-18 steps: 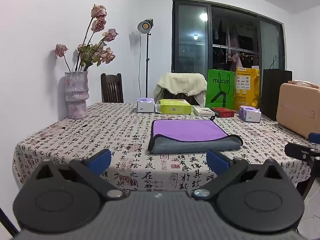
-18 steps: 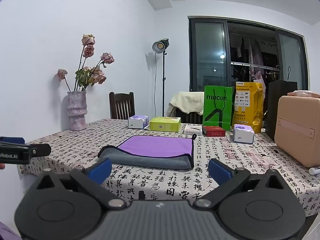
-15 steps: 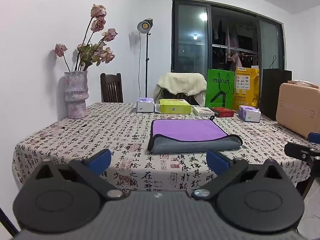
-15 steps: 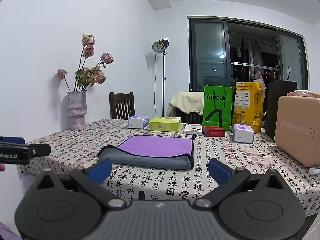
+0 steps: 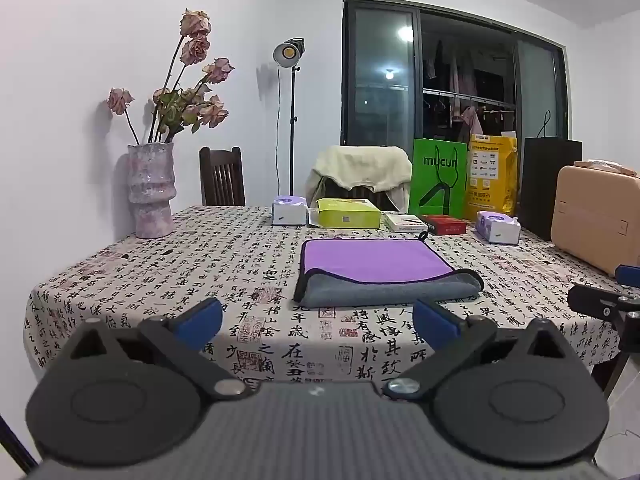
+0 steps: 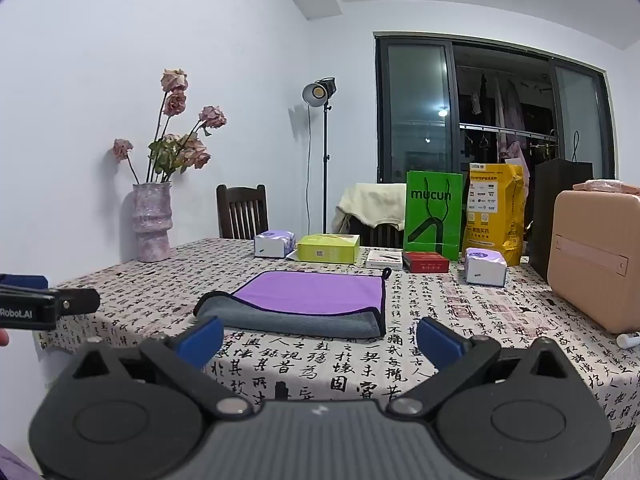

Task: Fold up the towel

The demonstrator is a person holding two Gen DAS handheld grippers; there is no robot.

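A purple and grey towel lies folded flat on the table, purple side up, with the grey fold along its near edge; it also shows in the right wrist view. My left gripper is open and empty, held in front of the table's near edge, short of the towel. My right gripper is open and empty, also short of the towel. Each gripper shows at the edge of the other's view.
The table has a calligraphy-print cloth. A vase of dried roses stands at the back left. Tissue packs, a yellow-green box and flat boxes line the far edge. A beige case stands at the right. Chairs and bags stand behind.
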